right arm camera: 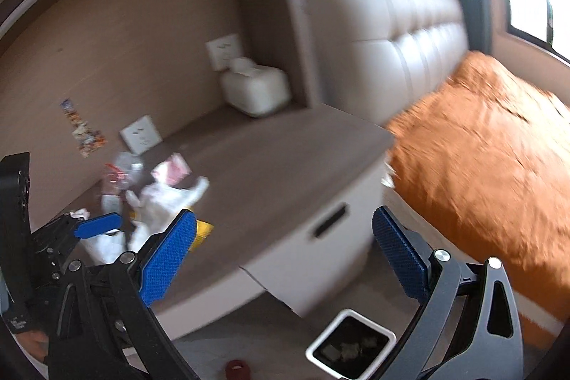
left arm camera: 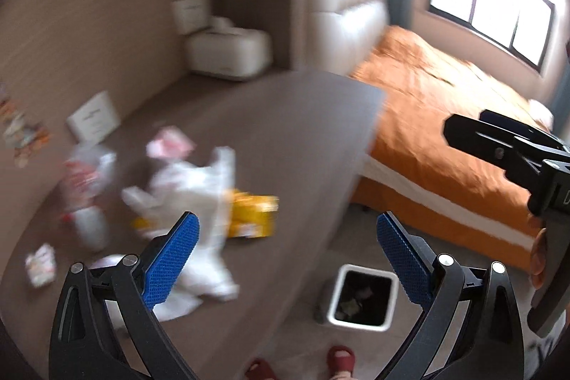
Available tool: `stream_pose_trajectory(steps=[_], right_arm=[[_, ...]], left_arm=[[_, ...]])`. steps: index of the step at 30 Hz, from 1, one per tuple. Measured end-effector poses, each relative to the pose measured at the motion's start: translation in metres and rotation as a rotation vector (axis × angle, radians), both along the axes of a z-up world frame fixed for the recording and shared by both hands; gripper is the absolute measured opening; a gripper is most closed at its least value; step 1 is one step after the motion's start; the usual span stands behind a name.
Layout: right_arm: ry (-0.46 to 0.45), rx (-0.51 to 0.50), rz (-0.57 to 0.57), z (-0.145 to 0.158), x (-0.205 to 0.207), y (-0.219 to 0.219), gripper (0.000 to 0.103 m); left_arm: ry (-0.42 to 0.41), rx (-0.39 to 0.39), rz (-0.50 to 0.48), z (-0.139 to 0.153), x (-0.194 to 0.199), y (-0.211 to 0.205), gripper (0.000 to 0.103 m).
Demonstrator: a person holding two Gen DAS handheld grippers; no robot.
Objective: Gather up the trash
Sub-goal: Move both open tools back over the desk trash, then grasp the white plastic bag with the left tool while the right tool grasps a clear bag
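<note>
Trash lies on the brown desk top: a white plastic bag, a yellow packet, a pink wrapper, a crumpled red-and-white wrapper and a small wrapper. The same pile shows in the right wrist view, with the white bag in it. A white-rimmed bin with some trash inside stands on the floor below the desk edge; it also shows in the right wrist view. My left gripper is open and empty above the desk edge. My right gripper is open and empty above the desk's corner.
A white tissue box and wall sockets stand at the back of the desk. A bed with an orange cover and a padded headboard lies to the right. Feet in red slippers stand on the floor.
</note>
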State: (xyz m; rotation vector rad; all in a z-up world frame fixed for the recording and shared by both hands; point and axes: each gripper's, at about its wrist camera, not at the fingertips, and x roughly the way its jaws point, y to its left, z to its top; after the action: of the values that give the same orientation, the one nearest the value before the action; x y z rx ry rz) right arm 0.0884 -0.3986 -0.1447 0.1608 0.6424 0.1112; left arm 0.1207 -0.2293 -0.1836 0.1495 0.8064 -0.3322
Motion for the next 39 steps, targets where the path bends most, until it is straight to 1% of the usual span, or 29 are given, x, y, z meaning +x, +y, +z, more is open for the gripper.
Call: stream_pose_trajectory(steps=[3,7,13,18,23,27,30,31,33,34,35,37,39], right_arm=[[-0.014,-0.005,0.068,0.007,0.013,0.031,0.098],[-0.017,-0.01,0.153,0.01,0.027,0.075,0.098],[0.002,-0.018,0.25,0.002,0.041,0.139,0.098],[0.052,-0.036,0.3,-0.018,0.052,0.183,0.098],[0.098,-0.046,0.349,-0.039,0.058,0.22,0.098],[0.134,-0.075,0.398,-0.06,0.056,0.254,0.098],[0.171,-0.105,0.426,-0.078,0.056,0.275,0.098],[0.181,-0.118,0.432,-0.083,0.056,0.28,0.095],[0.204,-0.149,0.441,-0.094,0.057,0.289,0.084],[0.22,-0.165,0.444,-0.1,0.057,0.293,0.08],[0.229,-0.171,0.447,-0.104,0.057,0.295,0.072],[0.226,-0.186,0.437,-0.107,0.057,0.298,0.068],[0.226,-0.19,0.428,-0.107,0.058,0.297,0.058]], left_arm=[[-0.015,0.004,0.099,0.007,0.003,0.04,0.098],[-0.022,0.007,0.223,0.008,0.002,0.098,0.098],[-0.023,0.01,0.344,0.006,-0.004,0.169,0.098],[-0.005,0.023,0.398,-0.007,-0.002,0.216,0.098],[0.017,0.014,0.439,-0.024,0.009,0.259,0.098],[0.037,0.001,0.456,-0.038,0.025,0.285,0.098],[0.043,-0.011,0.449,-0.048,0.037,0.299,0.098],[0.046,-0.011,0.448,-0.051,0.04,0.301,0.098],[0.051,-0.008,0.44,-0.059,0.047,0.304,0.098],[0.055,-0.009,0.44,-0.063,0.051,0.306,0.097],[0.06,-0.014,0.436,-0.065,0.053,0.307,0.097],[0.076,-0.031,0.426,-0.072,0.059,0.31,0.084],[0.098,-0.031,0.419,-0.078,0.065,0.312,0.06]])
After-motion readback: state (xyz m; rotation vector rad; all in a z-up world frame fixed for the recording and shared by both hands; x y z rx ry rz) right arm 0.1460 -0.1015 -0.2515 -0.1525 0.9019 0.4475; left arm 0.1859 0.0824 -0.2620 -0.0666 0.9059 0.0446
